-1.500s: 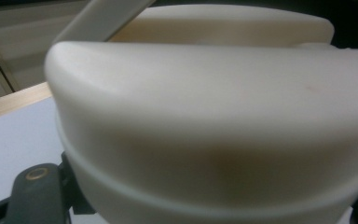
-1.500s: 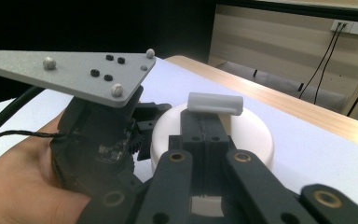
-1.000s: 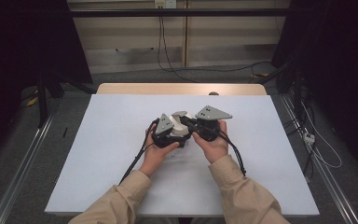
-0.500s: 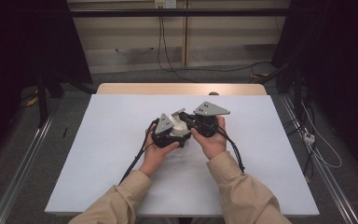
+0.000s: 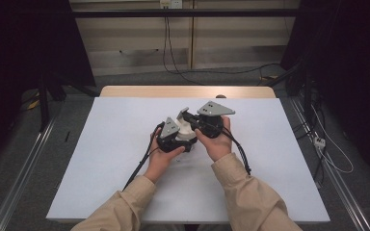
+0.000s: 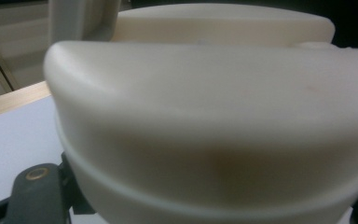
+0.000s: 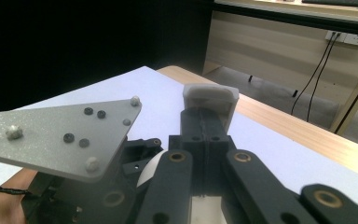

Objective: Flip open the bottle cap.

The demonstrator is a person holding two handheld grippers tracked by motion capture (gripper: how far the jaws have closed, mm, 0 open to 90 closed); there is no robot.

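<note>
Though blurred, cream object (image 6: 205, 116) against left gripper (image 5: 176, 137).

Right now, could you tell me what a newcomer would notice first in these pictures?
Two hands meet at the middle of the white table, their tongs pressed close around a cream object. In the left gripper view that object looms blurred, right against the lens. The right tongs are shut.

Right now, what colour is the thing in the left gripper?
Cream-white object, seen best in the left gripper view.

We note tan sleeves (image 5: 243, 192); black grippers, each topped by a grey triangular plate (image 5: 216, 109) with dark screws; black cables (image 5: 139, 166); fingers (image 7: 210, 100) capped seemingly white.
</note>
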